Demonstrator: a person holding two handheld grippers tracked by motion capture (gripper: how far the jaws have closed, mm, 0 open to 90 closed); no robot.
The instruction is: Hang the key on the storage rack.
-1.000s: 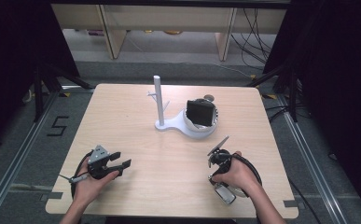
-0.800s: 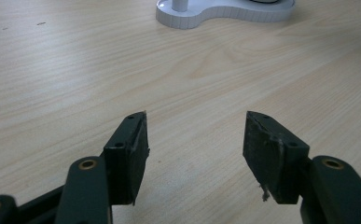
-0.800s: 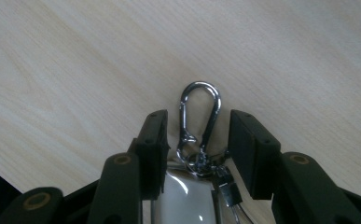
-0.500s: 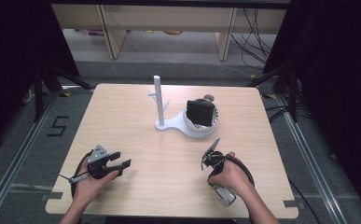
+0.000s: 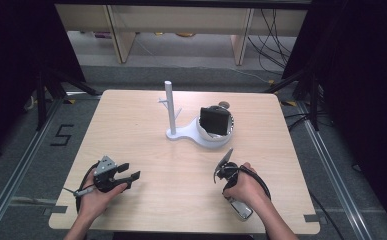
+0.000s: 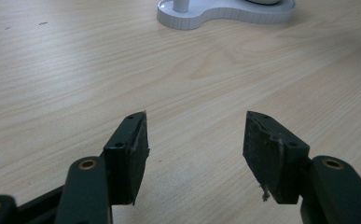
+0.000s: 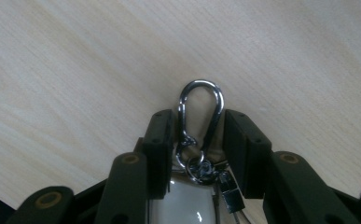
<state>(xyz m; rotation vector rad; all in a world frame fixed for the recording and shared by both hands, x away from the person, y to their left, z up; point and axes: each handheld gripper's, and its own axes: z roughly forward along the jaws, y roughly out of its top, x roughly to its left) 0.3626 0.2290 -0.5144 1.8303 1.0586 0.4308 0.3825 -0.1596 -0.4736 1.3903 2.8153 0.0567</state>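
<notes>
Right gripper view — carabiner point(image 7: 200, 122) between tongs point(image 7: 200, 140)

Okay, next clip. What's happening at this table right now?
A person at a light wooden table holds a claw in each hand. The right claw is shut on a silver metal carabiner clip, with a pale rounded thing hanging below it. The left claw rests open near the table's front, holding nothing. Farther back stands a white stand with an upright post, a dark square object sitting in its dish.
</notes>
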